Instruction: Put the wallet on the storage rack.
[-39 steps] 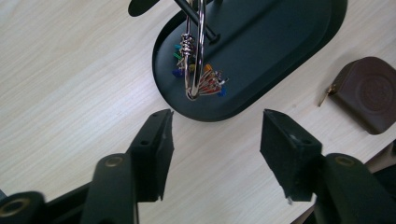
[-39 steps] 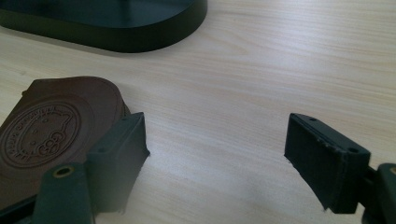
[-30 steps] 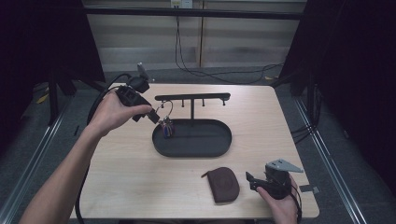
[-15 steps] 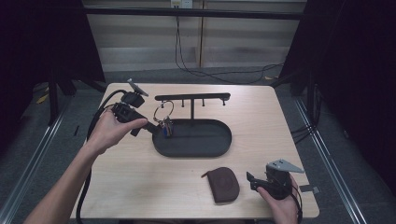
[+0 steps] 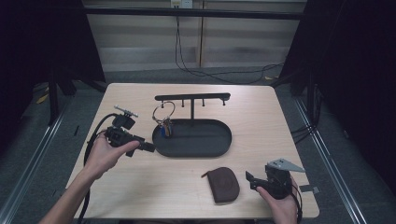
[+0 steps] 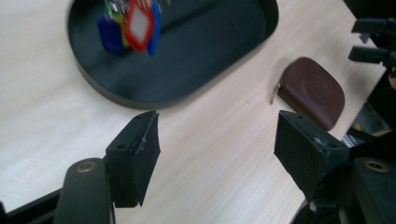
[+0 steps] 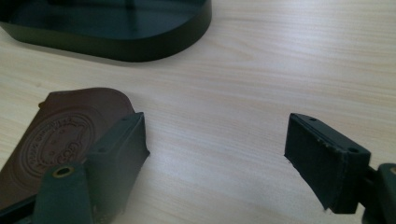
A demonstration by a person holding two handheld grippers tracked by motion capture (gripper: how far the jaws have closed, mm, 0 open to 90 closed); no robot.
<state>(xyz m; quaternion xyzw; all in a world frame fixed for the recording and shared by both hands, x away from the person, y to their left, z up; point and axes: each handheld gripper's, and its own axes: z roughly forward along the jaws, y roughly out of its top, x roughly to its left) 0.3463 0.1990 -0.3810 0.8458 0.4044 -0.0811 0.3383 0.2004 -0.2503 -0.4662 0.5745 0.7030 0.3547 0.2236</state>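
Brown leather: one pouch (image 5: 225,185), one key bunch (image 5: 164,122) hanging, two hand-held grippers (image 5: 150,147) (image 5: 249,181) wide open, empty.

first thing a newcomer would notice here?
Probably the bunch of keys with bright tags hanging from the left end of the black rack, over the black oval tray in the middle of the table. Next, the brown leather pouch lying near the front edge, just left of the right tool. The left tool sits open beside the tray's left end, holding nothing.
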